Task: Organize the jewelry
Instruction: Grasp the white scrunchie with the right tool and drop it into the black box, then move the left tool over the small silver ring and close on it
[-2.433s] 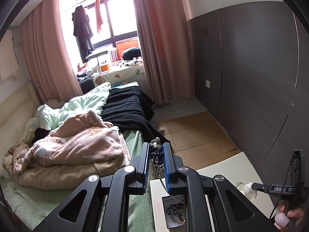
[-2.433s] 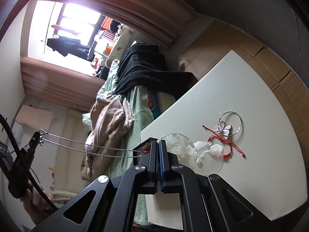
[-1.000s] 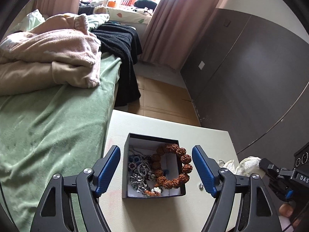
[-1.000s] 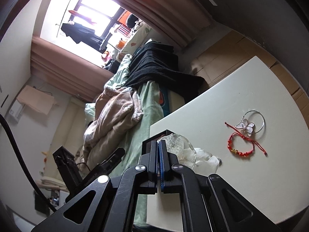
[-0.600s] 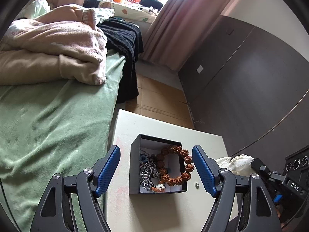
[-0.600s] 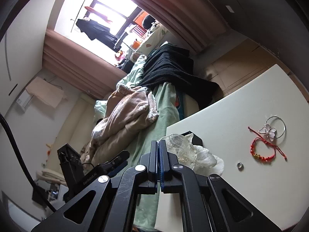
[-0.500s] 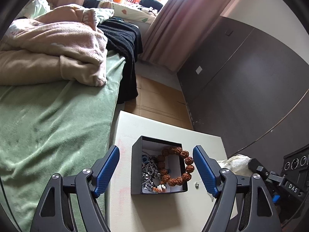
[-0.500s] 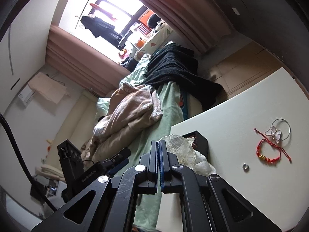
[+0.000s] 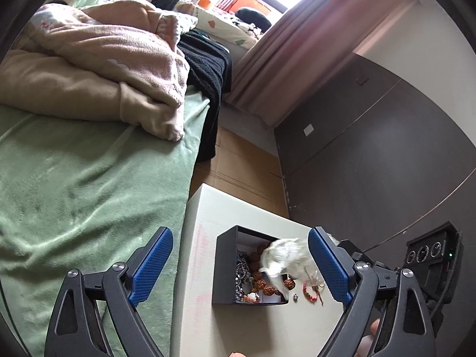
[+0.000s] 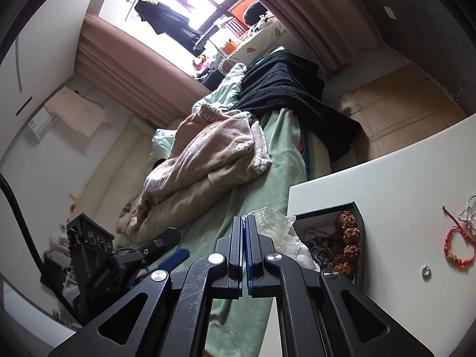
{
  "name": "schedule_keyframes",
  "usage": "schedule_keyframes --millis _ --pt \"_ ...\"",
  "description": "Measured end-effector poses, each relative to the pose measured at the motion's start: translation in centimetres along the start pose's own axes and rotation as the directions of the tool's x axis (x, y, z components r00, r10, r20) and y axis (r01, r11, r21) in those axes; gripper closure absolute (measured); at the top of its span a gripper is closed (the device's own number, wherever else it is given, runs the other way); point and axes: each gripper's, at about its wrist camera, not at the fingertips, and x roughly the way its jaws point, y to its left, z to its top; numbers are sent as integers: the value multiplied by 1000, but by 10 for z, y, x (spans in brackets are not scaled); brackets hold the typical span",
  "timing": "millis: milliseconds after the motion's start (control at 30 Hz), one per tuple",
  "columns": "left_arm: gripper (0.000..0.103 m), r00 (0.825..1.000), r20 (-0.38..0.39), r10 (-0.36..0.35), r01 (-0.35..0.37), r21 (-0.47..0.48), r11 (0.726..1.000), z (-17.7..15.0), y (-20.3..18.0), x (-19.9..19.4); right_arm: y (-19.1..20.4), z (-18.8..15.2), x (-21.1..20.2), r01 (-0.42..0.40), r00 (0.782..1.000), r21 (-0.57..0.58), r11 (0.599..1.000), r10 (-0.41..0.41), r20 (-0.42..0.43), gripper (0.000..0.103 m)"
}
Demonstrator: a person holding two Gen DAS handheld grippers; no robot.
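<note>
1. Saw, at the far left of the left wrist view, one green-covered bed (image 9: 74,193) with one pink blanket (image 9: 113,59) heaped on it.
2. Found the left gripper (image 9: 239,264) released: two blue pads set far apart and opening further, gripping nothing.
3. Framed between those pads, farther off, one black box (image 9: 226,267) on one white table (image 9: 205,232), near the table's bed-side edge.
4. Counted inside the box one bracelet of big brown beads (image 9: 261,282) and a tangle of silvery chains (image 9: 242,270), too knotted to number.
5. Noted one crumpled whitish bag (image 9: 285,258) hanging over the box's right half and hiding part of it.
6. Spotted just right of the box, loose on the table, one small ring (image 9: 294,296) and one red bracelet (image 9: 311,290).
7. Turned to the right wrist view: right gripper (image 10: 244,223) clenched on the bag's edge, two pads nearly together and only beginning to part.
8. Placed the rest of the bag just right of the fingers, spilling toward the box.
9. Counted farther right, well apart from the box, three loose pieces: the ring, the red bracelet, and one wire hoop (image 10: 468,214) with a pale charm, touching the bracelet's cord.
</note>
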Motion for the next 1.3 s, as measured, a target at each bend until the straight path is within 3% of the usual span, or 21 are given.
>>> schedule_keyframes --millis 67,100,133,267,600,867,967,1133,1300 --pt "11 1000 -3 -3 3 10 1000 -1 -4 0 1 1 8 37 998 -13 999 -38 -51 54" --pt "11 1000 -6 -5 5 15 1000 -2 -5 1 -2 0 9 56 995 -7 998 -57 -77 27" --pt "11 1000 -9 -6 6 21 1000 -3 -8 2 -6 -3 4 69 996 4 998 -69 -64 25" --pt "11 1000 -23 -8 9 46 999 -7 -18 9 -22 -12 -29 118 993 10 993 -117 -11 25" --pt "11 995 -93 -38 54 184 981 -38 -74 35 -88 -31 -119 237 961 186 954 -259 100 25" --pt "11 988 -154 -2 46 284 958 -69 -117 63 -118 -33 -158 312 929 236 921 -347 126 24" --pt "11 990 -135 33 13 329 944 -79 -133 68 -132 -32 -170 339 914 276 899 -384 128 16" --pt "5 988 -156 6 51 356 933 -93 -154 76 -143 -29 -188 333 910 296 895 -387 147 10" --pt "5 984 -179 -1 70 384 921 -106 -172 87 -153 -28 -203 393 878 300 869 -452 157 10"
